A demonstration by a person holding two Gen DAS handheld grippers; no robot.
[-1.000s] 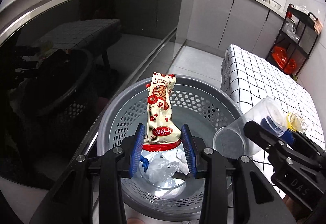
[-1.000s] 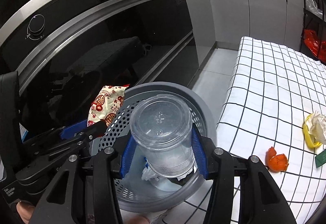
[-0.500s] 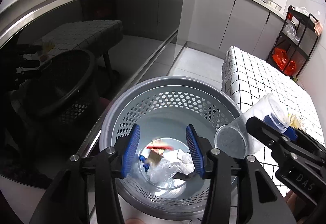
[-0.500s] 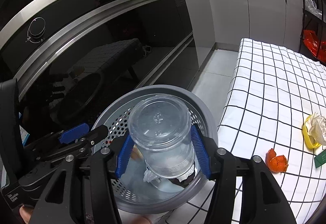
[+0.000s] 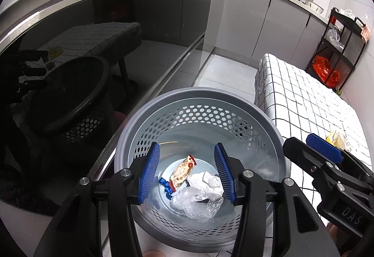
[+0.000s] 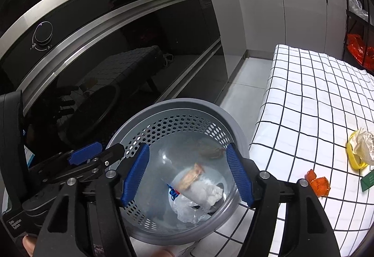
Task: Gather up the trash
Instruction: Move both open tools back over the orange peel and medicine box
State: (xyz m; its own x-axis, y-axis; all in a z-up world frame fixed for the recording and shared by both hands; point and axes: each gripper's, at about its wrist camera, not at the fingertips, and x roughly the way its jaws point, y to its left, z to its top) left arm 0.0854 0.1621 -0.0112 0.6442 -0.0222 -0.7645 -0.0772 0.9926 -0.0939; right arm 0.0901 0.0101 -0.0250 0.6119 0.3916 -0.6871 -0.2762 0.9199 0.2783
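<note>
A grey perforated basket (image 5: 198,91) stands on the floor below both grippers. On its bottom lie a red-and-cream snack wrapper (image 5: 183,171), crumpled white paper (image 5: 208,181), clear plastic film (image 5: 196,200) and a blue scrap. My left gripper (image 5: 186,147) hangs open over the basket with nothing between its pads. My right gripper (image 6: 187,147) is opening above the same basket (image 6: 187,102). A clear plastic cup (image 6: 182,163) shows as a blurred shape below its pads, free of them and inside the basket.
A table with a white checked cloth (image 6: 315,93) stands right of the basket. It holds orange peel (image 6: 319,183), a yellow ring with crumpled paper (image 6: 360,149) and a green card (image 6: 369,178). Dark glass cabinet fronts run along the left. A black rack (image 5: 339,46) stands at the far right.
The left gripper opened and the snack wrapper dropped to the basket's bottom. The right gripper then opened and let go of the clear cup, which now falls into the basket.
</note>
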